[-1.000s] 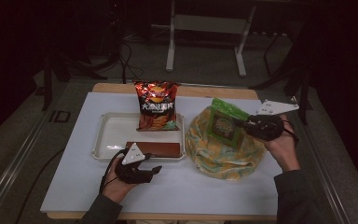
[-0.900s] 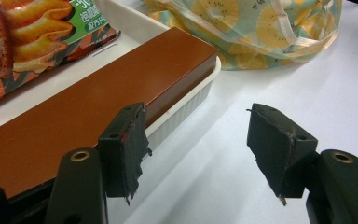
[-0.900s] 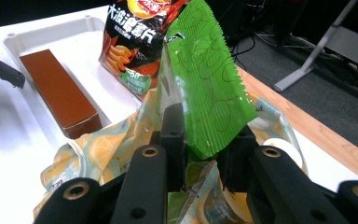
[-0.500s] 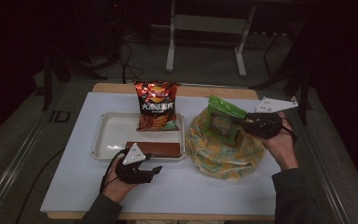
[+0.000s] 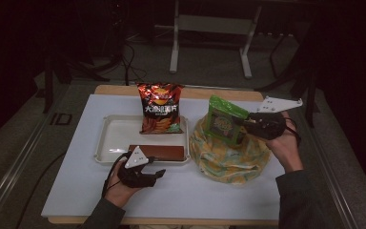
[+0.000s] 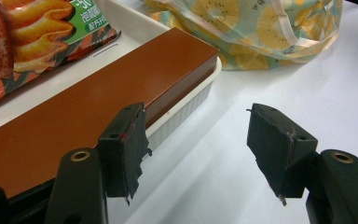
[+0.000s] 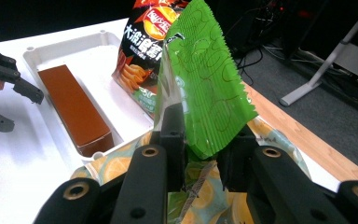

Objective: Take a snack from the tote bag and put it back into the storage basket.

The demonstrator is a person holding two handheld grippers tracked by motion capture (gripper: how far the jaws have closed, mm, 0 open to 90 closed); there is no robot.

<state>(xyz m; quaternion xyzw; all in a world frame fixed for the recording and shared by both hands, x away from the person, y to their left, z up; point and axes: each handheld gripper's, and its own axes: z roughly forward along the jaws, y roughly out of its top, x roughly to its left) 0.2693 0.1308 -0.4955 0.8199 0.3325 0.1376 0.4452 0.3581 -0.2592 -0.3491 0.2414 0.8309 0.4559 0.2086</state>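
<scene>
1. High view: a white tray [image 5: 106, 138] sits on the table [image 5: 76, 191], and a fruit-print bag [image 5: 228, 160] lies just beside the tray's right end.
2. In the tray lie a brown box [image 5: 159, 152] along the near wall and a red chip packet [image 5: 159, 109] leaning at the far side.
3. The green packet [image 5: 224, 121] stands tilted above the mouth of the fruit-print bag, its lower end low in the bag's opening.
4. The right gripper [image 5: 244, 125] is clamped on the green packet's edge; in the right gripper view the jaws pinch the foil between them.
5. The left gripper [image 5: 158, 173] rests on the table just in front of the tray, jaws spread apart and holding nothing, the brown box beside one jaw.
</scene>
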